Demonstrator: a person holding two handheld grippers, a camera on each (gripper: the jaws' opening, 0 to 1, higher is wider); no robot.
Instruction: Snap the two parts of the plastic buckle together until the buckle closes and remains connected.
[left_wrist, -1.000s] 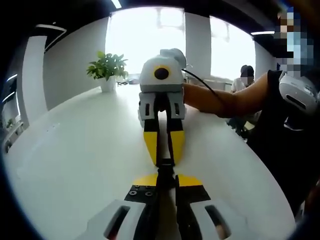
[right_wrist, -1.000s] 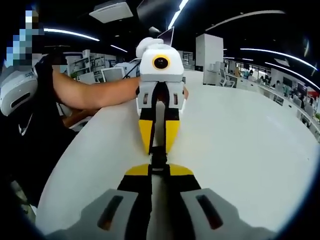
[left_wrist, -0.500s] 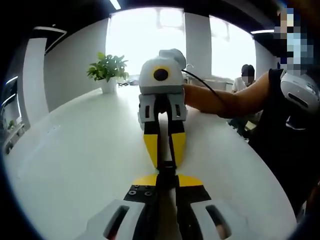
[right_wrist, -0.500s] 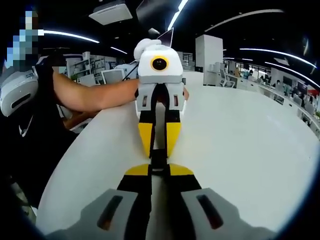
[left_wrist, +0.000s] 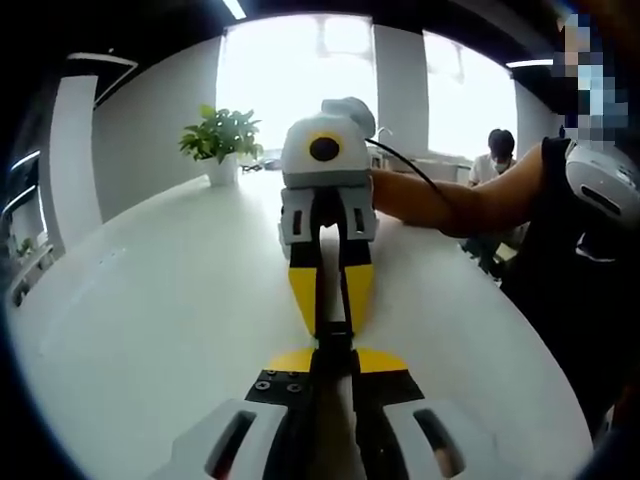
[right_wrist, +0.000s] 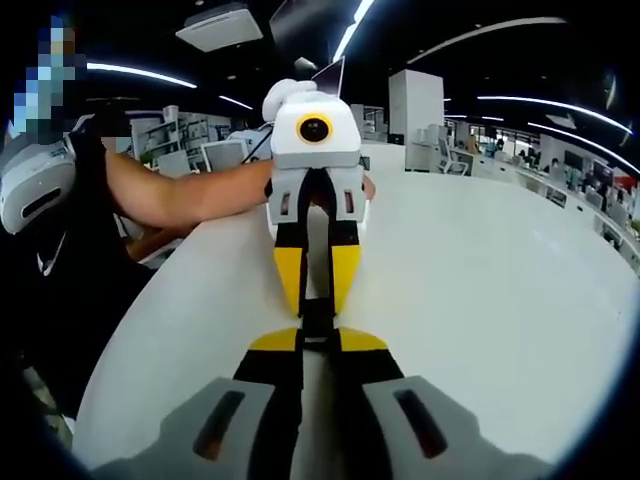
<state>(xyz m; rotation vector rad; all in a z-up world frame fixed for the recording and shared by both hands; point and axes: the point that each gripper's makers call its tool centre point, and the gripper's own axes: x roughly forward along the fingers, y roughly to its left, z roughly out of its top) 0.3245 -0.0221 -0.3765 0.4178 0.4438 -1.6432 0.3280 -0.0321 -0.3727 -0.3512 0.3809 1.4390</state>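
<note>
- Grippers face each other nose to nose over the white table (left_wrist: 150, 330): in the left gripper view the left gripper (left_wrist: 333, 362) rises from the bottom and the right gripper (left_wrist: 331, 322) comes in from the far side, yellow tips almost meeting.
- Plastic buckle (left_wrist: 333, 343): a narrow dark piece spans the gap between the two sets of tips; same dark piece in the right gripper view (right_wrist: 318, 318). Too small and dark to tell male part from female, or whether the latch is already seated.
- Left gripper: jaws drawn close together, clenched on its end of the buckle. Right gripper: likewise pinched on the other end, with only a thin slit between the jaws.
- Judgement: step in hand is the final push-together. Do it well by keeping both grippers on one straight line, no roll between them, and pressing squarely along that axis so the prongs enter evenly; skew would likely jam one prong.
- Keep both grips firm during the push; a light pull apart afterwards would confirm the catch.
- Potted plant (left_wrist: 221, 140) at the far table edge and a seated person (left_wrist: 492, 158) are well apart from the work.
</note>
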